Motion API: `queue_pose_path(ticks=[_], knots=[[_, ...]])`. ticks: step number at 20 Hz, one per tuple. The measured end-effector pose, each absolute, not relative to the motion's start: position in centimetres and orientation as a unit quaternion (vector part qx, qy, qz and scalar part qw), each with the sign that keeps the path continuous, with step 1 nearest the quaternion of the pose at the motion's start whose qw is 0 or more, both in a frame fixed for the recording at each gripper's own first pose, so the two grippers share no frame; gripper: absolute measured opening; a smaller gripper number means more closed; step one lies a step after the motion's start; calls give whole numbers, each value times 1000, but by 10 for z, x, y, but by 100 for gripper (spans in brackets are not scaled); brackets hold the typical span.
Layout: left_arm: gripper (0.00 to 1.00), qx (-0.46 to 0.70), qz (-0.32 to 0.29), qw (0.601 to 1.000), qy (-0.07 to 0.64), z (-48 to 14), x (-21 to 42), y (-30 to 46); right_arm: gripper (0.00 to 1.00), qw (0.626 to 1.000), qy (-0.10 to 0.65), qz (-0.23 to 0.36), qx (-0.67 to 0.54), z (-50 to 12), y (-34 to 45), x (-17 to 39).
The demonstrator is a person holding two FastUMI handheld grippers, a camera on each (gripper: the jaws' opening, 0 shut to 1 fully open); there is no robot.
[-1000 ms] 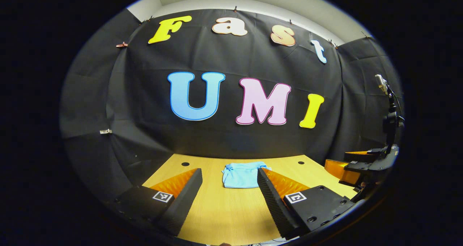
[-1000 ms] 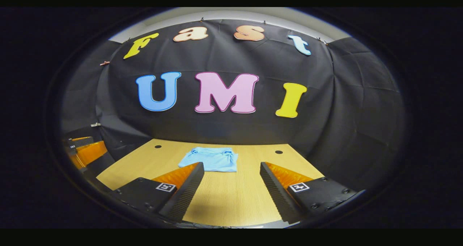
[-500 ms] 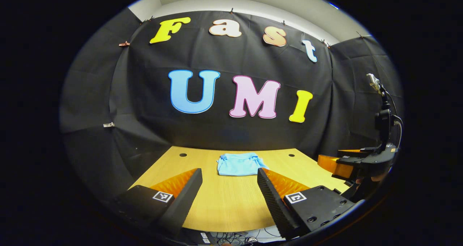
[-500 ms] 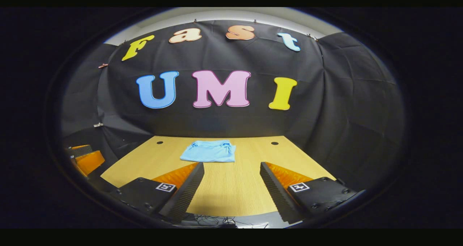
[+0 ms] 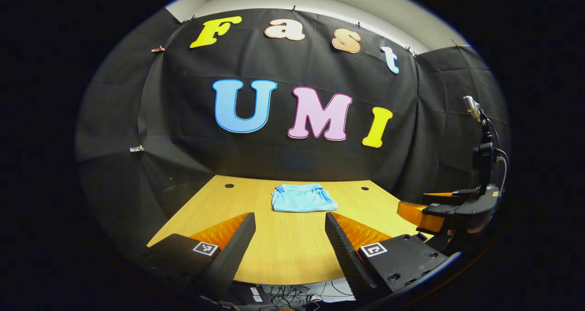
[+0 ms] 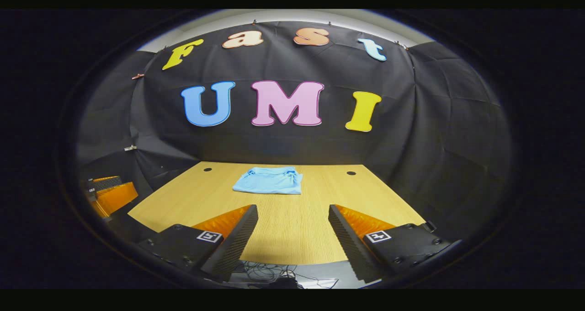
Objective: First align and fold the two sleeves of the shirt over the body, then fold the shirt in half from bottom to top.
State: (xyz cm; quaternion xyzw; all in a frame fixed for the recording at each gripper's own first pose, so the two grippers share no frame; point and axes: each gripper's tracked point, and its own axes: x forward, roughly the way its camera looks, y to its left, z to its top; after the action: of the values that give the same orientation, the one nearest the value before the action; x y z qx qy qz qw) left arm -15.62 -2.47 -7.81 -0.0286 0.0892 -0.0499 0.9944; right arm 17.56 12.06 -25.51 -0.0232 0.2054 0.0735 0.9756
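Observation:
A light blue shirt (image 5: 302,198) lies folded into a small flat packet near the far side of the wooden table (image 5: 283,251); the right gripper view has the same shirt (image 6: 269,185) on the table (image 6: 297,228). My left gripper (image 5: 290,219) is open, held back over the table's near edge, well short of the shirt. My right gripper (image 6: 292,210) is open too, also far back from the shirt. Neither has anything between its fingers. The right gripper (image 5: 450,206) appears at the right edge of the left gripper view, and the left gripper (image 6: 107,196) at the left edge of the right gripper view.
Two small round holes (image 6: 207,169) (image 6: 351,173) sit in the table's far corners. Cables and papers (image 5: 297,295) lie on the floor below the near edge. Black cloth walls close the booth behind and at both sides.
Both grippers have drawn back from the shirt toward the near edge of the table, so the shirt looks smaller and farther and the floor under the edge has come into sight.

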Motion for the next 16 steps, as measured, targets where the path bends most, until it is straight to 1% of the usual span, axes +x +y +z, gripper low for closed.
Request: queue_pose_path(ticks=[16], knots=[[97,-29,-56,994,91,-80,-148,-34,97,979,201,45,-3,-253,110,179]])
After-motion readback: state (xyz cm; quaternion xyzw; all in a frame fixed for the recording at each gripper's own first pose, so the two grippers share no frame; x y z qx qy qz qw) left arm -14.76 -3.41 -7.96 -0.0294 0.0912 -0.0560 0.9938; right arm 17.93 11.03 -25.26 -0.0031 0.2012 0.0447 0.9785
